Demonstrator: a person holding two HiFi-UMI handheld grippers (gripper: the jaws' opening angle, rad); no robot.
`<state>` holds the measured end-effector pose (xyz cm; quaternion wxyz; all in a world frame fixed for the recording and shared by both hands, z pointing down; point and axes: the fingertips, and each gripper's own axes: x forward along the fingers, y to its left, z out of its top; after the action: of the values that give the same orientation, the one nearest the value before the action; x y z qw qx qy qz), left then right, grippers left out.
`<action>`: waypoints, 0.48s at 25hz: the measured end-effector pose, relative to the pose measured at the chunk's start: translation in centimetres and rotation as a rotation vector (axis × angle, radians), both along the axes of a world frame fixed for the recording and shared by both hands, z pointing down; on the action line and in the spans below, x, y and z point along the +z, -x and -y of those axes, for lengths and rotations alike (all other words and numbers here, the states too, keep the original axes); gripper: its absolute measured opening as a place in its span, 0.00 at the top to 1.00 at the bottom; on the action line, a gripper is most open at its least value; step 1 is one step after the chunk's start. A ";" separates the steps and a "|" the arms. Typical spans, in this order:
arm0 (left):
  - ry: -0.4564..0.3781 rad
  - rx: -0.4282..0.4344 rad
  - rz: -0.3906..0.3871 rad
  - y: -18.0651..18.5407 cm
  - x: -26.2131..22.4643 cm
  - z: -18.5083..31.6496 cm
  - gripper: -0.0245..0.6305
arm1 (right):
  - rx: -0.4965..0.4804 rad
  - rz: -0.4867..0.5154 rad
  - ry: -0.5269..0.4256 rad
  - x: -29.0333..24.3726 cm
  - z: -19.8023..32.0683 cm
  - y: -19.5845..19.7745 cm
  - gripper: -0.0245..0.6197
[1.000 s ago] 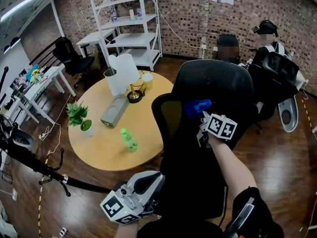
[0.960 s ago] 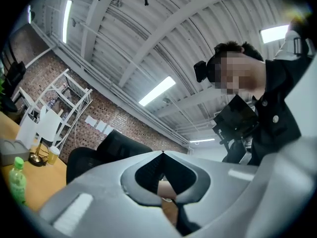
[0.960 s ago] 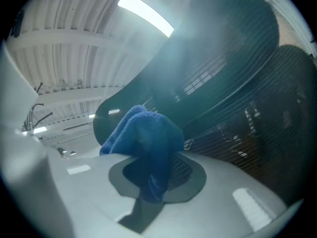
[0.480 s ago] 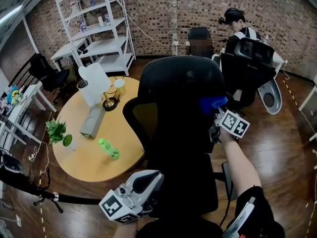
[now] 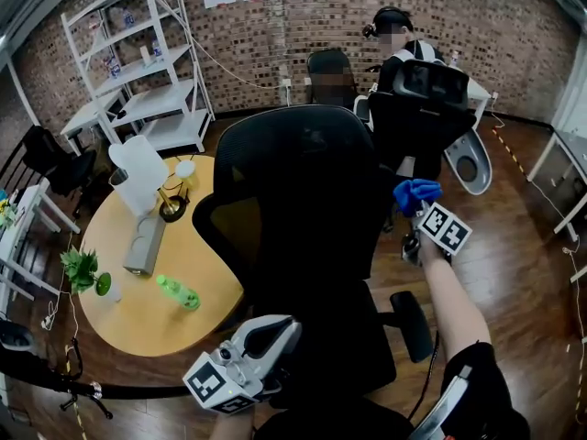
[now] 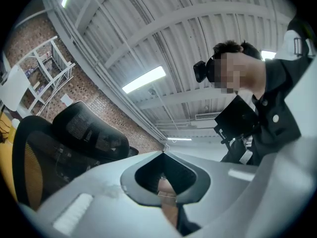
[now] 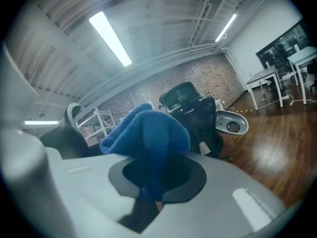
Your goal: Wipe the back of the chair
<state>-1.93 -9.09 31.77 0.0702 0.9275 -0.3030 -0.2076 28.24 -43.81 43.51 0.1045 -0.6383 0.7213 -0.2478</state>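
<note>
Far left, beyond the chair: round yellow desk (image 5: 138,314), green bottle (image 5: 176,291) near its front edge, no part in this. Low in front: left gripper (image 5: 243,367), pressed together on nothing, tilted up toward the ceiling, idle. Centre: black mesh back of the office chair (image 5: 303,191), upright. Just right of it: right gripper (image 5: 420,211), pinching a bunched blue cloth (image 5: 415,192). A second ago on the middle of the mesh, then at its right edge; now swept past that edge and apart from the chair. Probably one sideways stroke finished; likely due back on the mesh for another pass.
</note>
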 end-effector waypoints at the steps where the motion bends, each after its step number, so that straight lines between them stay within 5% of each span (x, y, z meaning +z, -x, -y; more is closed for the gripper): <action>1: 0.002 0.007 -0.005 -0.2 -0.1 0.0 0.96 | 0.027 -0.017 0.006 0.1 -0.4 -1.3 0.88; 6: 0.009 0.014 -0.022 -0.4 -0.3 -0.2 0.96 | 0.089 -0.023 0.017 0.7 -1.8 -2.9 0.88; 12: 0.011 -0.039 -0.017 1.0 -0.7 -1.3 0.96 | -0.184 -0.084 0.056 3.4 -1.7 9.4 0.88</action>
<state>-2.92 -7.82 31.10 0.0737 0.9191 -0.3217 -0.2151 18.81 -42.07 46.93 0.0332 -0.5817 0.7735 -0.2496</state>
